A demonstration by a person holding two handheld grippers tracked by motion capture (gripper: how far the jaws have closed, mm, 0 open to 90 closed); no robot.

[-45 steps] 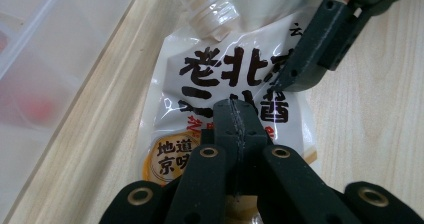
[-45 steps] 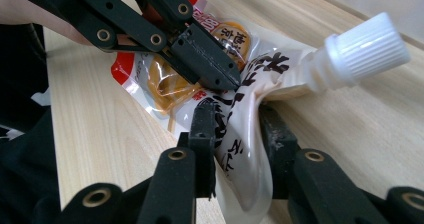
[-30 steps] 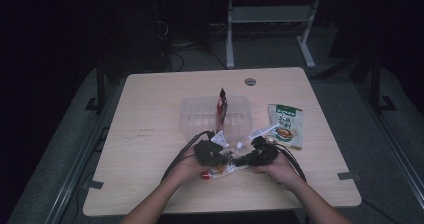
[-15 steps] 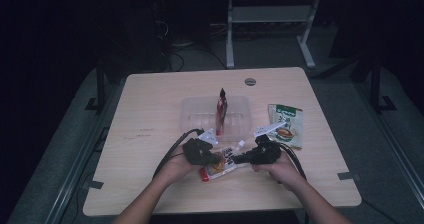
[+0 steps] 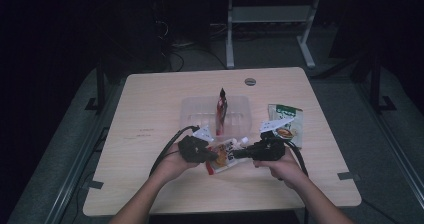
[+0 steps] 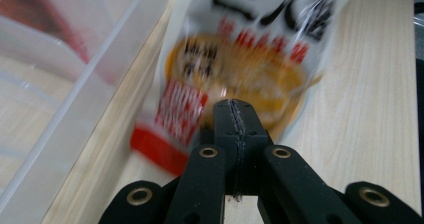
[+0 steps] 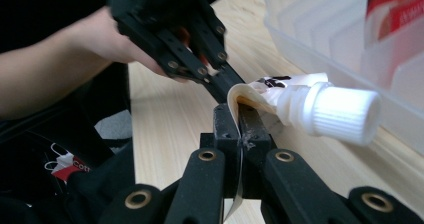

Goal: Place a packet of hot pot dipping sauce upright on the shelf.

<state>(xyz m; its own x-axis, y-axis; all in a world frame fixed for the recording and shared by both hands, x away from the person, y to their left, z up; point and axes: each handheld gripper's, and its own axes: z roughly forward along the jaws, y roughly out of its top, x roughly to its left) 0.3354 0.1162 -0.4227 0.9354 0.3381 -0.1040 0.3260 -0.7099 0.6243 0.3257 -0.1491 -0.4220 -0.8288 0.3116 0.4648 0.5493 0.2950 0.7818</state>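
Pale wood surface (image 5: 150, 114) carries a clear plastic tray (image 5: 192, 111) with a red packet (image 5: 221, 111) standing in it and a green packet (image 5: 286, 124) to its right. Just in front of the tray, a spouted pouch (image 5: 224, 154) is held between both tools. The left tool (image 5: 212, 156) pinches its bottom edge, jaws pressed together on it, while the right tool (image 5: 237, 154) pinches the edge beside its white cap (image 7: 345, 115).

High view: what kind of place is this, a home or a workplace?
Probably a lab or recording workspace, not a home: a plain light wooden table with a round cable grommet, a grey carpet floor with cables, and a metal desk frame behind in a dark room.
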